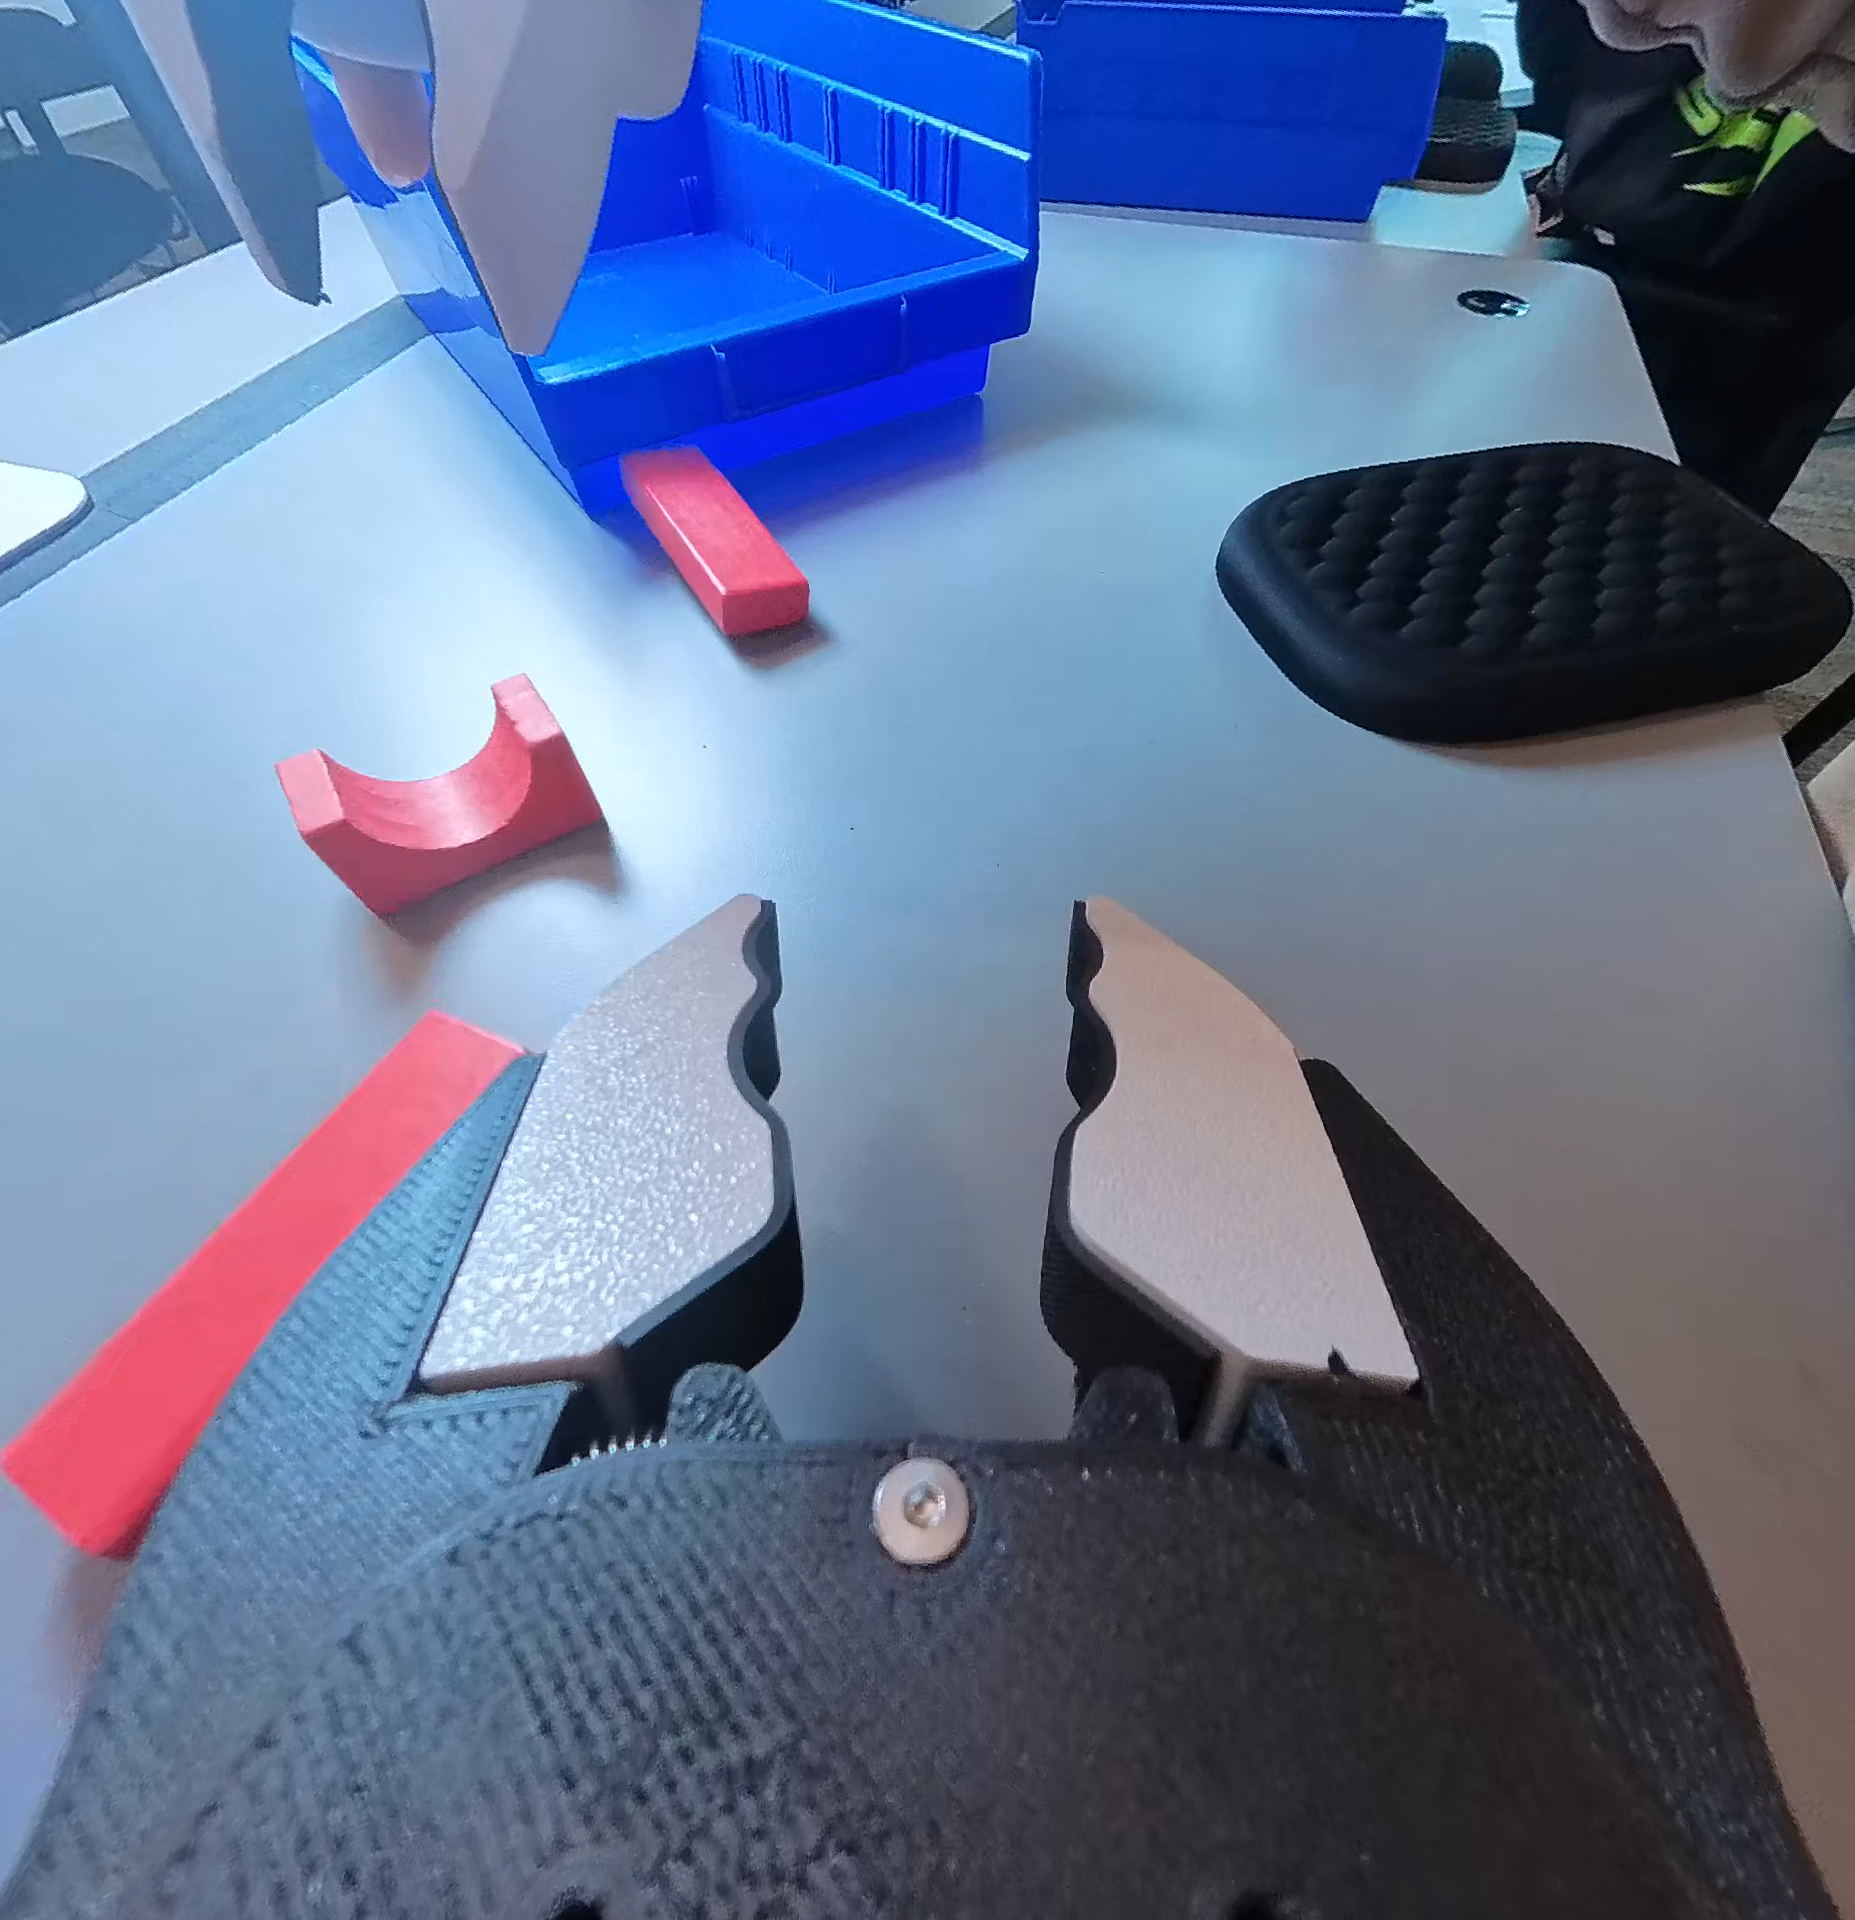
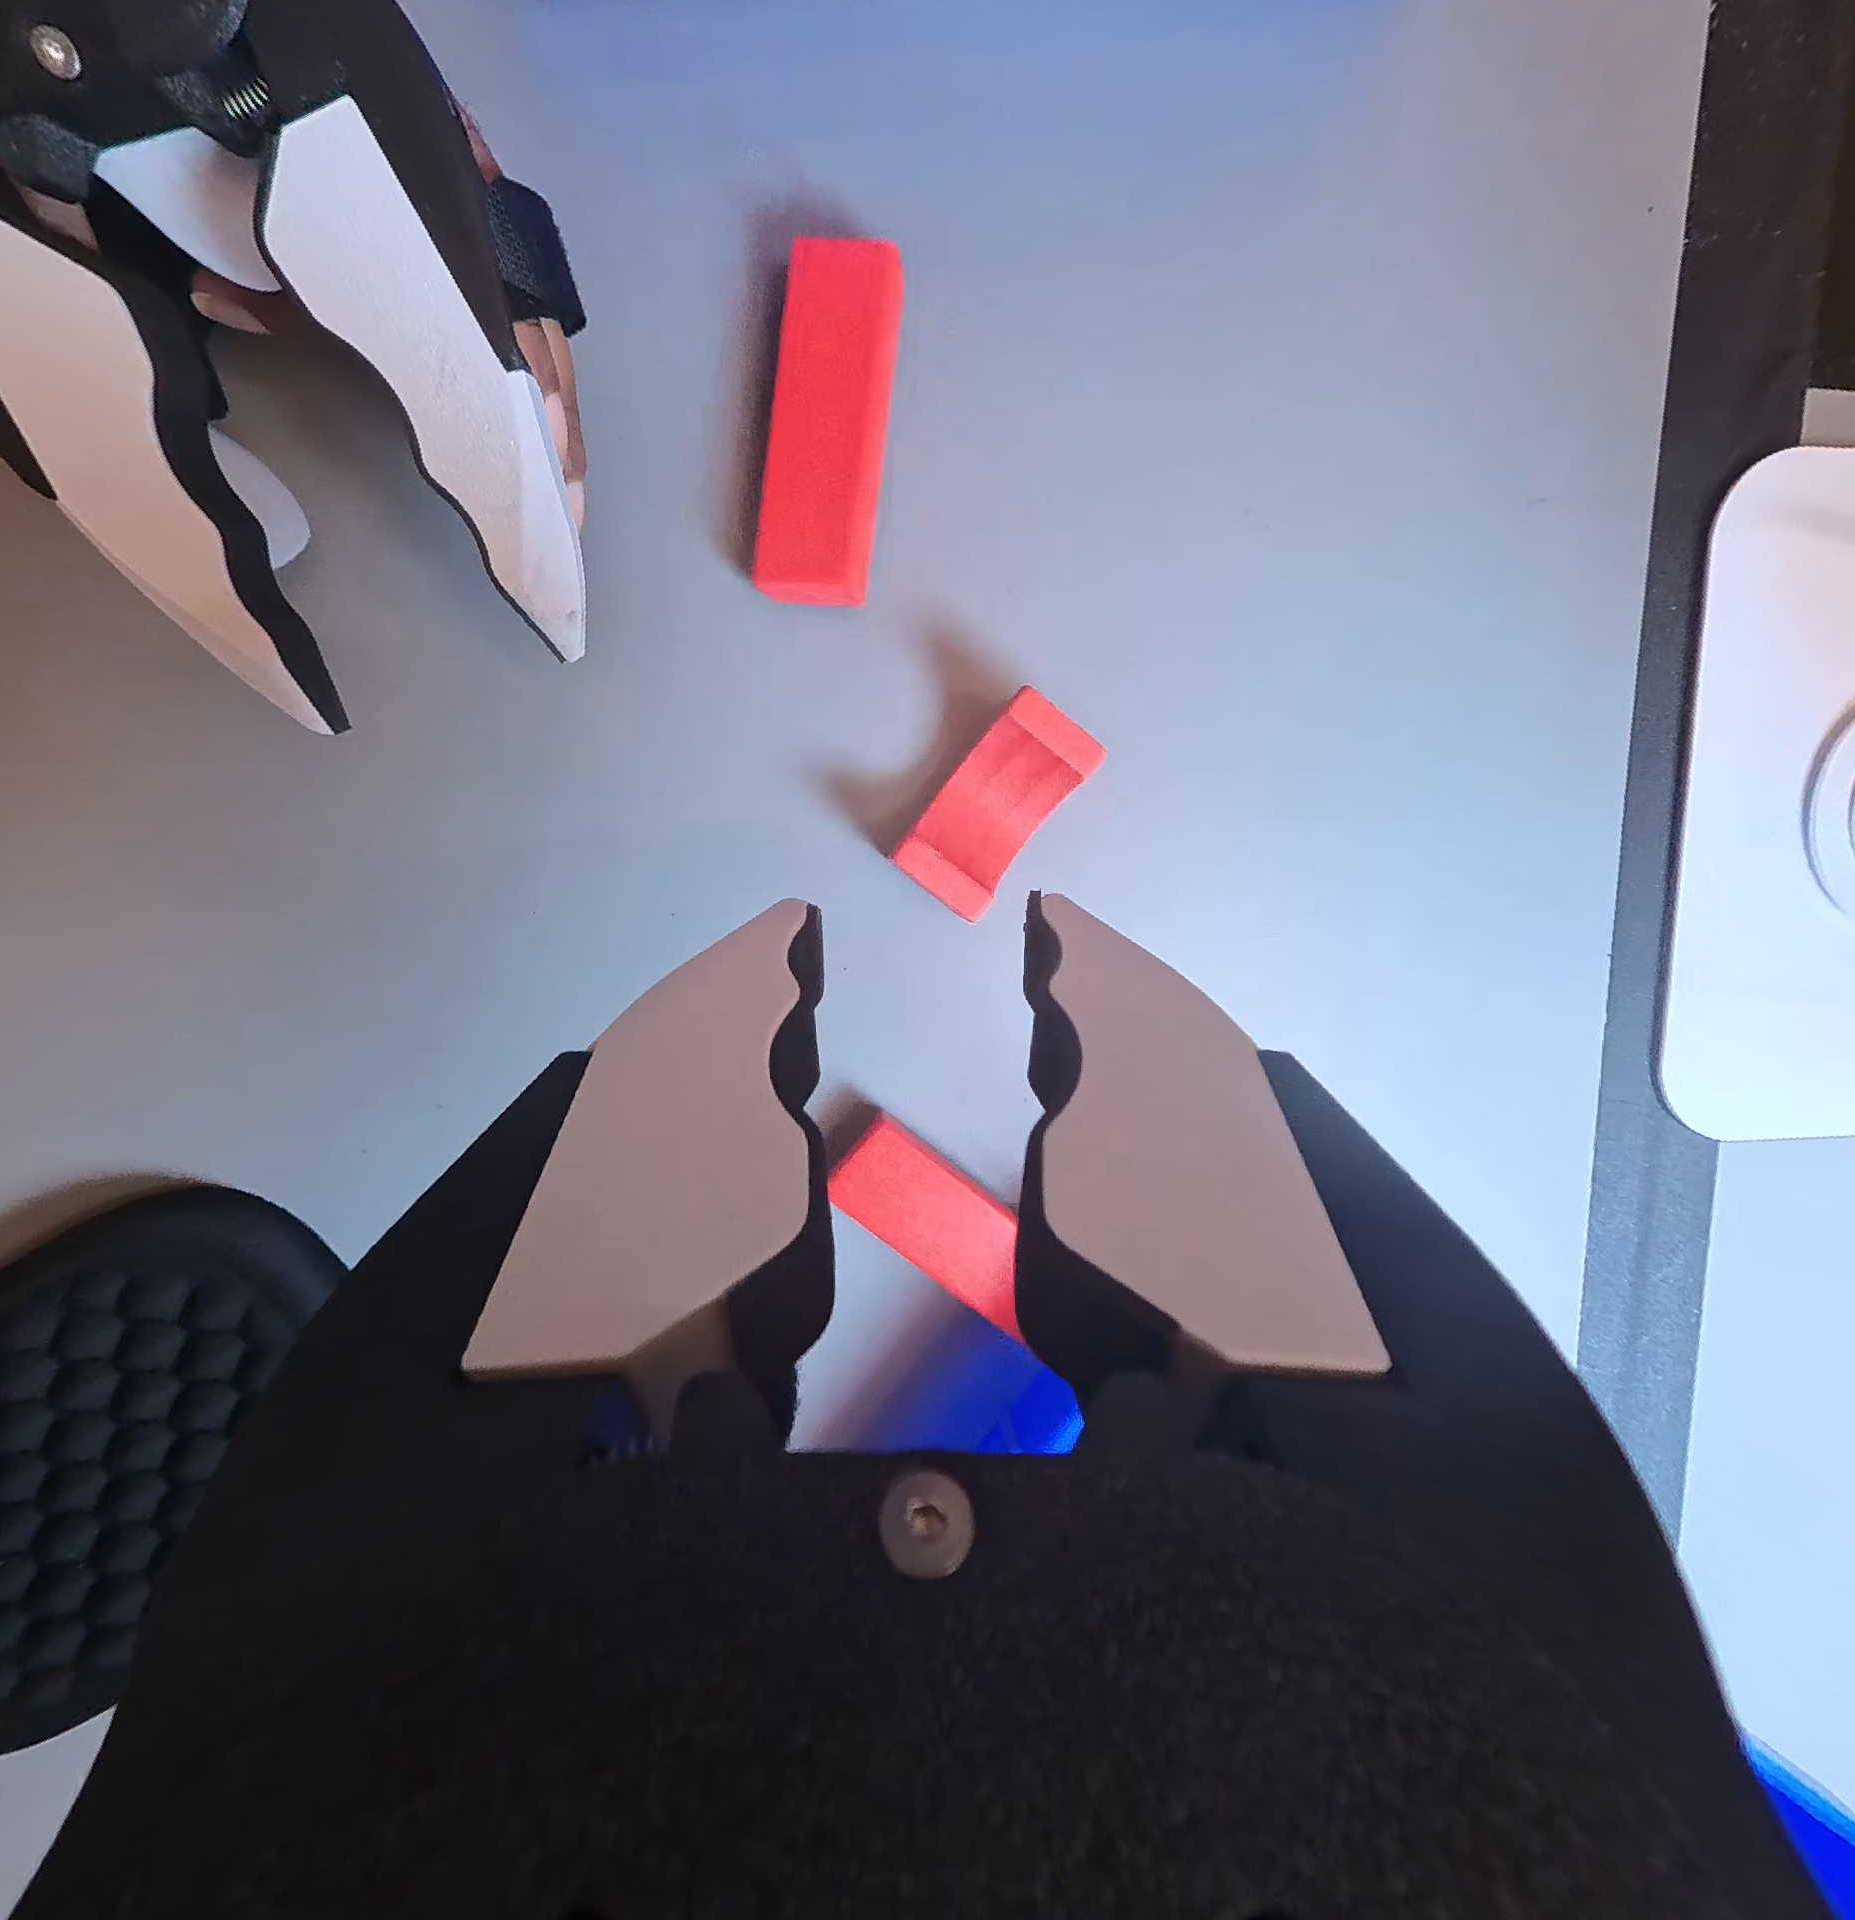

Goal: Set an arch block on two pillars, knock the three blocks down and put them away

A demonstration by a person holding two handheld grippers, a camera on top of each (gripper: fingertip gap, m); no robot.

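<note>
Three red blocks lie toppled and apart on the grey table (image 1: 1006,779): the arch block (image 1: 440,800) rests on its back with the hollow up, one pillar (image 1: 720,535) lies with its far end against the blue bin (image 1: 798,260), and the other pillar (image 1: 248,1278) lies beside the left gripper (image 1: 923,914). Left gripper: jaws spread, nothing between them, low over bare table. Right gripper (image 2: 923,909): jaws likewise spread and empty, held above the pillar by the bin.
</note>
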